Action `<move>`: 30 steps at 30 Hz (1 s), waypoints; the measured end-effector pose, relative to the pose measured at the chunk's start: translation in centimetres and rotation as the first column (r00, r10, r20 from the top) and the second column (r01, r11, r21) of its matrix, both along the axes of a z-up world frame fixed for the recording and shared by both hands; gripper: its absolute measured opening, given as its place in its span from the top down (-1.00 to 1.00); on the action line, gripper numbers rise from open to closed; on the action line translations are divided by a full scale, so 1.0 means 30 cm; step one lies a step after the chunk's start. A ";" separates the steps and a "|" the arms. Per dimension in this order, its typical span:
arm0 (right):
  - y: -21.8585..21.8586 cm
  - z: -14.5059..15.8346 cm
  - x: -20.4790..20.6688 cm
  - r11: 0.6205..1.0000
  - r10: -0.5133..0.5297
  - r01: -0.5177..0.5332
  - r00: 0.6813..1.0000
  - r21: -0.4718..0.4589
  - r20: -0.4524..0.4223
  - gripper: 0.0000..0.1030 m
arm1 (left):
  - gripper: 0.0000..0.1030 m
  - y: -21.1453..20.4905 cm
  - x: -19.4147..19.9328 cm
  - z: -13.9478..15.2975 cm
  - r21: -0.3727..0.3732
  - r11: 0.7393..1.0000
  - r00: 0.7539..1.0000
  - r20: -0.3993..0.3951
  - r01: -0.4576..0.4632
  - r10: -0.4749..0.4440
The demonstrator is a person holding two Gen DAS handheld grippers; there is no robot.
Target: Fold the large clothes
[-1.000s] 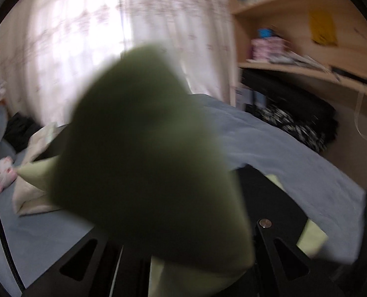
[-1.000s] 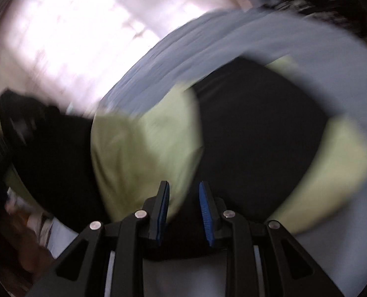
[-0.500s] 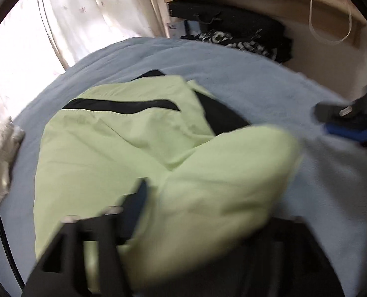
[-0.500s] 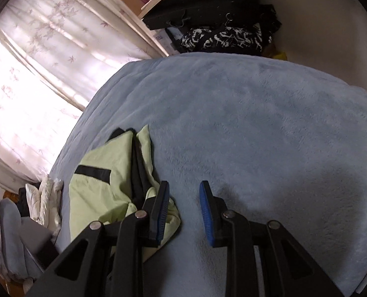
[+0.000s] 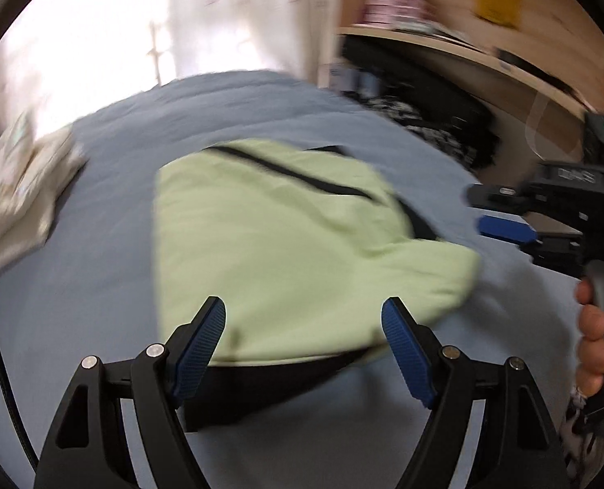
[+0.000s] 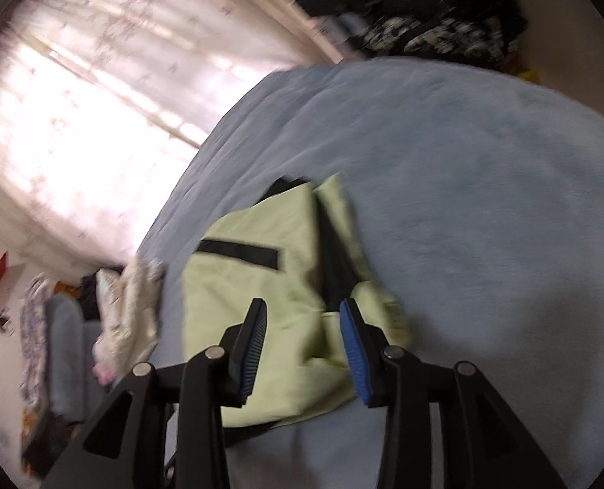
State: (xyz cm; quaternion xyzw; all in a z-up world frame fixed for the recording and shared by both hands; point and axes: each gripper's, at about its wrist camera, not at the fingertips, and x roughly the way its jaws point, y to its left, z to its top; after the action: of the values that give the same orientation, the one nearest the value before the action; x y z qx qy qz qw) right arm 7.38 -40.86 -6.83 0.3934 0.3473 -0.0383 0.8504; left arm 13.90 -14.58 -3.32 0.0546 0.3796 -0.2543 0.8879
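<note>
A light green garment with black trim (image 5: 277, 244) lies folded in a heap on the blue-grey bed cover (image 5: 98, 285). My left gripper (image 5: 304, 313) hovers over its near edge, jaws wide and still opening, with nothing gripped between them. The right wrist view shows the same garment (image 6: 261, 285) below my right gripper (image 6: 304, 313), whose jaws are opening above the cloth without pressing on it. The right gripper and a person's hand (image 5: 593, 342) on its handle show at the right edge of the left wrist view.
A cream folded cloth pile (image 5: 20, 195) lies at the bed's left side, near the window curtain (image 6: 98, 81). Wooden shelves (image 5: 465, 53) with dark clothes (image 5: 432, 98) beneath stand beyond the bed. Bare bed cover (image 6: 485, 203) spreads to the right of the garment.
The left gripper let go of the green cloth it held up; the garment dropped onto the bed and the jaws spread wide. The right gripper opened wider and swung back over the garment.
</note>
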 end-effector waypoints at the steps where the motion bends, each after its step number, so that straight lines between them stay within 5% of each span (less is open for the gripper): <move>1: 0.003 0.002 0.027 0.999 0.032 -0.032 0.999 0.009 -0.004 0.22 | -0.43 0.045 0.030 -0.007 -0.007 0.999 0.999 -0.028 -0.046 0.046; 7: -0.026 -0.074 0.223 0.985 0.165 -0.159 0.981 0.071 -0.096 0.22 | -0.19 0.214 0.160 -0.079 -0.092 0.979 0.970 -0.177 -0.184 0.165; 17: -0.057 -0.251 0.414 0.945 0.280 -0.244 0.947 0.220 -0.154 0.22 | -0.19 0.194 0.229 -0.191 -0.108 0.978 0.955 -0.260 -0.177 0.144; 20: -0.035 -0.257 0.449 0.952 0.284 -0.259 0.947 0.163 -0.153 0.24 | -0.19 0.183 0.239 -0.197 -0.093 0.981 0.957 -0.252 -0.170 0.142; 22: -0.013 -0.243 0.465 0.955 0.294 -0.284 0.943 0.087 -0.157 0.94 | -0.19 0.181 0.247 -0.190 -0.088 0.982 0.957 -0.257 -0.165 0.137; 30: -0.006 0.050 0.389 0.939 0.254 -0.245 0.967 -0.240 0.007 0.96 | -0.18 0.098 0.225 -0.140 -0.046 0.992 0.972 -0.209 -0.118 0.106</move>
State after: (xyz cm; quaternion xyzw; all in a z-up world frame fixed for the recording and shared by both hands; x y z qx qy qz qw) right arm 19.04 -41.04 -5.33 0.2422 0.3711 0.0360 0.8957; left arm 20.66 -11.64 -7.51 -0.0195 0.4645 -0.2188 0.8579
